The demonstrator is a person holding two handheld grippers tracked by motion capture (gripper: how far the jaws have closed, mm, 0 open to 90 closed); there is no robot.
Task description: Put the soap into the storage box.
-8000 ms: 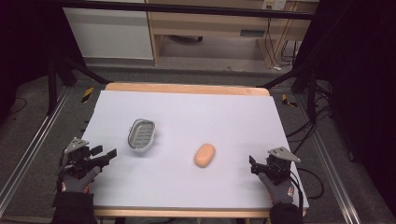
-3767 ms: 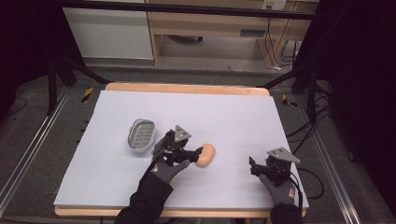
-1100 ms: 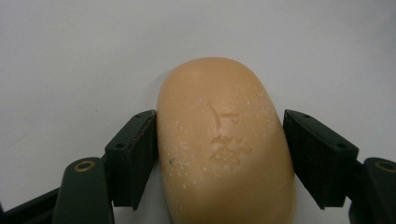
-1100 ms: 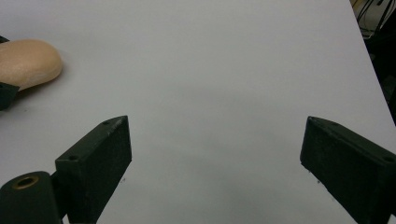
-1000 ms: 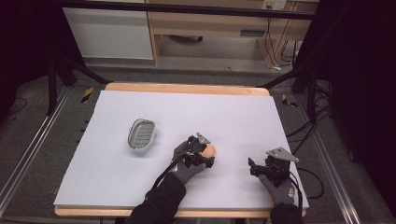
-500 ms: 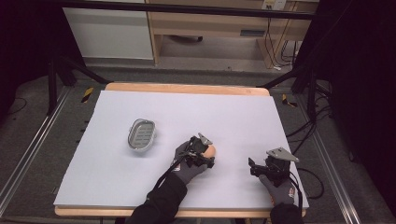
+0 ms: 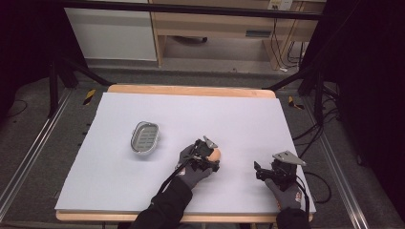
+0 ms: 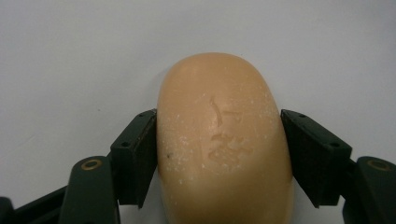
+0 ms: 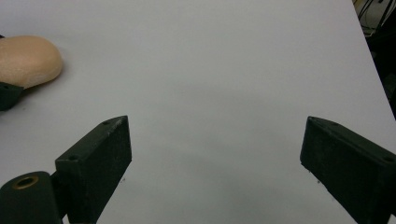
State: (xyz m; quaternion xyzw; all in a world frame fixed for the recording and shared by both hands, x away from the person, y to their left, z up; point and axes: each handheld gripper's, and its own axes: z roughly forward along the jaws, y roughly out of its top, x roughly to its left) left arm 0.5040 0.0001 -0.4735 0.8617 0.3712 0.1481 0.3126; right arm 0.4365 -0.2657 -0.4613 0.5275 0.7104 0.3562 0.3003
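Both grippers sit over the white sheet covering the table (image 7: pixel 143 191), near its front edge. Left gripper (image 7: pixel 206 157) has its jaws pressed against the two sides of a peach-coloured oval soap bar (image 8: pixel 224 144) lying on the sheet near the middle. Right gripper (image 7: pixel 267 172) rests well to the right with jaws spread wide, gripping nothing. Off to the left lies a small metal soap dish (image 7: pixel 144 137)
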